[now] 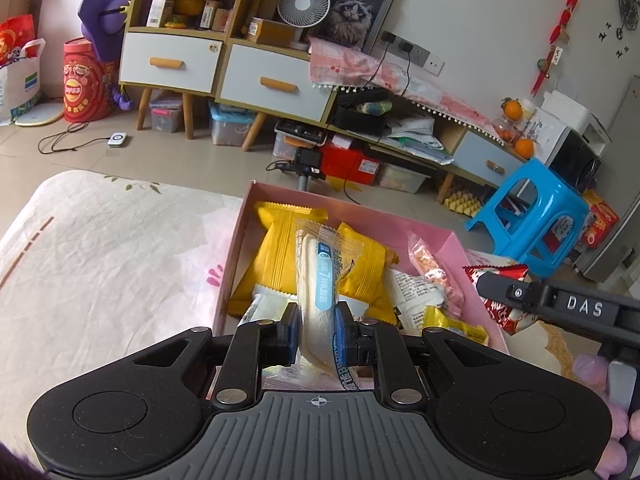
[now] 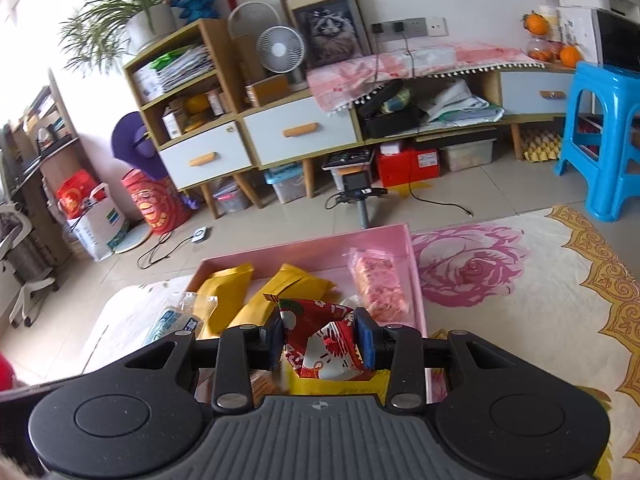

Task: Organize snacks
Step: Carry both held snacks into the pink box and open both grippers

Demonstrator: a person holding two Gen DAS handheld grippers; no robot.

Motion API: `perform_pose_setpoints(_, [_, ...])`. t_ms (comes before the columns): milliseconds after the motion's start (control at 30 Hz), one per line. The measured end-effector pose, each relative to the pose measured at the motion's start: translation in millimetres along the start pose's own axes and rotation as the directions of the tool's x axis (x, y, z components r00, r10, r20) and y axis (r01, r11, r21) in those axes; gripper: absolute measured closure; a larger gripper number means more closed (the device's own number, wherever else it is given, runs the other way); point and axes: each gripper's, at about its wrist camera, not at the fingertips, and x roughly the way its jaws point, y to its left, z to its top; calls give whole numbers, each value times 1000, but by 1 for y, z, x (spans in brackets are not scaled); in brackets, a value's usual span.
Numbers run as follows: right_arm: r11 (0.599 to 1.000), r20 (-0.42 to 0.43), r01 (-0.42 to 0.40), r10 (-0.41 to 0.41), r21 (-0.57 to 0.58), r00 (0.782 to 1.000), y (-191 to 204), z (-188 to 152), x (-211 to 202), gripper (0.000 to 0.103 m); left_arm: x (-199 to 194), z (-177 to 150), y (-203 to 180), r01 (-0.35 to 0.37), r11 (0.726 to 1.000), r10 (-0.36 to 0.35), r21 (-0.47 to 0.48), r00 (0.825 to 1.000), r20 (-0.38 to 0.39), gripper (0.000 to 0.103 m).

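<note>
left gripper [image 1: 316,330] pinched a clear bread pack [image 1: 320,280] near its lower end, so the pack stood up out of the jaws; its long axis ran away from the camera, far tip over the pink box [image 1: 440,236]; probably held that way to drop end-first among the yellow packs [image 1: 280,240] already inside; right gripper [image 2: 320,334] squeezed a crumpled red pack [image 2: 320,340] by its sides, just above the near part of the box; too crushed to give a clear axis; the box sat on a floral cloth [image 2: 520,300], snacks collecting in it.
</note>
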Motion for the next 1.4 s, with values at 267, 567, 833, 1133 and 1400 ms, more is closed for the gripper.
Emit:
perform_pose_setpoints(267, [995,-1,-1,1,98,1000,-28,7,15,76,20,1,-2,38,999,-38,-4,999,-4,87])
perform_pose_setpoints(567, [987,-33,-24,30,160,999,-35,6,27,75,28,5,-7,57,998,-57,7,998,20,87])
perform_pose_setpoints(833, [990,-21,-25,28,139,999,-29,7,24,50,25,6,-5,49,999,-49,0,999,4,76])
perform_pose_setpoints(1133, [995,-16,-25,27,98,1000,-23,9,6,30,1,10,-4,40,999,-40,24,999,11,36])
perform_pose_setpoints(1400, [1000,-26,-20,20,6,999,-16,2,-24,19,-30,2,-3,31,997,-31,75,1000,-2,19])
